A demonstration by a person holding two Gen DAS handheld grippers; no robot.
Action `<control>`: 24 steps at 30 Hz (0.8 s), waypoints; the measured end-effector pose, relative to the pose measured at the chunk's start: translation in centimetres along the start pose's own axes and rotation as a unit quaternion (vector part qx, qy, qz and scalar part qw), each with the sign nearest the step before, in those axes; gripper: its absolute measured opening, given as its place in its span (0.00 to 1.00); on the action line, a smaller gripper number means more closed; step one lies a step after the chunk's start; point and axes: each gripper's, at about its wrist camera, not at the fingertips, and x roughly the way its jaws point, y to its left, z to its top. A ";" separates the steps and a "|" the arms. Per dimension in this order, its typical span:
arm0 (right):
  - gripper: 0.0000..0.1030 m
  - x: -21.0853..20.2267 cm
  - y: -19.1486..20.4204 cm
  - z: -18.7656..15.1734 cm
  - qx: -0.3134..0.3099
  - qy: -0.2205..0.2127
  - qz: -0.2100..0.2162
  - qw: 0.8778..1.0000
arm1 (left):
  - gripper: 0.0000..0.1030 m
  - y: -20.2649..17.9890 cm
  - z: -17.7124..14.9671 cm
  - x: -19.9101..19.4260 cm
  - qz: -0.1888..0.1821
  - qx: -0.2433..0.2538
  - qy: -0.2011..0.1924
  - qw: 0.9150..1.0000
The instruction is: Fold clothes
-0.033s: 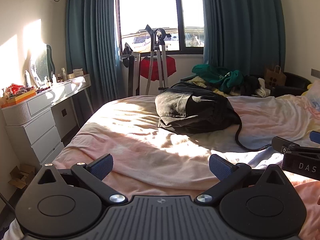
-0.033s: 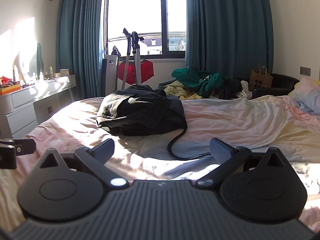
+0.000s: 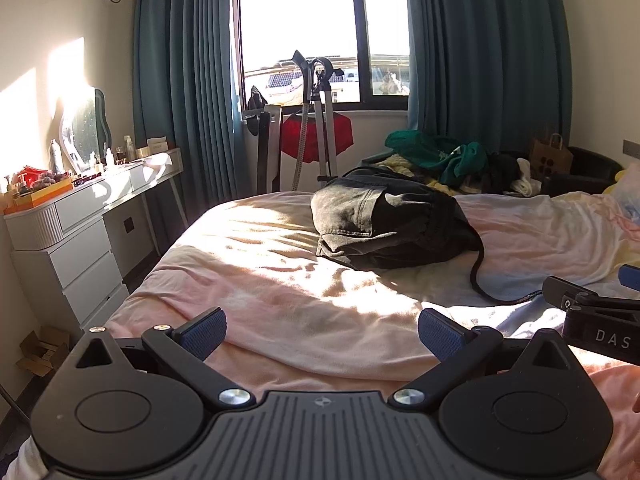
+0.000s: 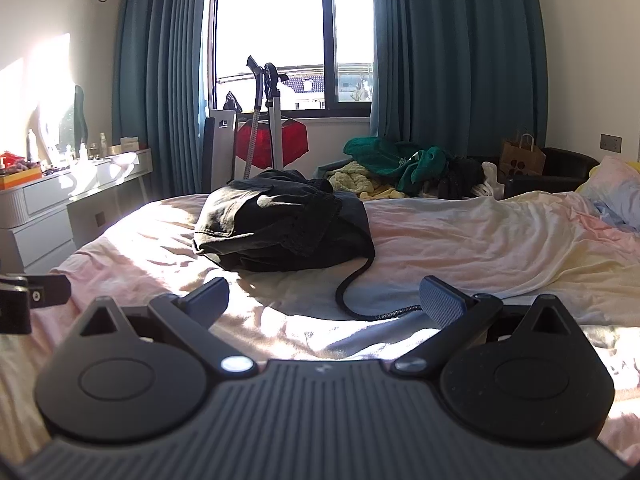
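Observation:
A crumpled heap of dark grey and black clothes (image 3: 392, 224) (image 4: 280, 224) lies in the middle of the bed (image 3: 280, 300). A black cord (image 3: 478, 276) (image 4: 352, 292) trails from the heap toward me. My left gripper (image 3: 322, 328) hovers open over the near part of the sheet, well short of the heap and holding nothing. My right gripper (image 4: 324, 300) is open too and holds nothing; the cord's end lies just ahead of its right finger. Each gripper shows at the edge of the other's view: the right gripper (image 3: 592, 308), the left gripper (image 4: 28, 300).
Beyond the bed, a pile of green, yellow and dark clothes (image 3: 440, 156) (image 4: 396, 160) sits by the curtains. A white dresser (image 3: 80, 240) with bottles stands left. A garment steamer stand (image 3: 316, 120) is under the window. A paper bag (image 3: 550, 156) and a pillow (image 4: 616, 192) are right.

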 end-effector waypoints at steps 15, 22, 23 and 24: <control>1.00 -0.2 -0.1 -0.2 0.001 -0.006 -0.004 1.000 | 1.00 0.0 -0.2 -0.5 0.009 -0.014 -0.004 1.000; 1.00 -0.2 -0.9 -0.1 0.013 -0.011 -0.003 1.000 | 1.00 -0.7 -0.7 0.3 0.020 -0.004 0.001 1.000; 1.00 -0.1 -1.0 -0.1 0.016 -0.010 -0.003 1.000 | 1.00 -0.8 -0.8 0.3 0.022 -0.002 0.002 1.000; 1.00 -0.1 -1.1 -0.1 0.018 -0.010 -0.003 1.000 | 1.00 -0.9 -0.9 0.4 0.023 0.000 0.003 1.000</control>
